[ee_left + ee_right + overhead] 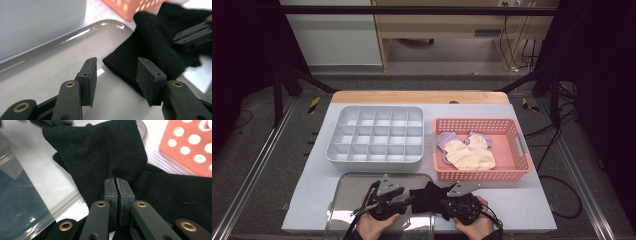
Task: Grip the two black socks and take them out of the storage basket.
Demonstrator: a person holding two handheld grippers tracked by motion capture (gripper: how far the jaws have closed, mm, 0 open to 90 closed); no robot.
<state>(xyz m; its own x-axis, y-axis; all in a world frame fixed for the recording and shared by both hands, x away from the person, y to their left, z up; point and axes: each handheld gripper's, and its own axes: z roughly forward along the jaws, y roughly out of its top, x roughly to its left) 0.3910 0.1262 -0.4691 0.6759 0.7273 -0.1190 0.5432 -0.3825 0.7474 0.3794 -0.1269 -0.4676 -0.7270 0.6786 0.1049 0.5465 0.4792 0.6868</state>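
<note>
Black sock (pixel 426 196) lies at the right edge of the metal tray (pixel 347 186) on the near tabletop (pixel 522 200), partly over the tray rim, ribbed cuff toward the left. Right gripper (pixel 116 185) is clamped on a raised fold of the sock, jaws pressed together with fabric between them. Left gripper (pixel 117 72) stands wide, one jaw over bare tray, the other over the cuff, not closed on it. Beyond the tray sit a grey compartment organiser (pixel 377 135) and, to its right, a salmon perforated basket (pixel 512 131) holding cream and lilac socks (pixel 468 152).
</note>
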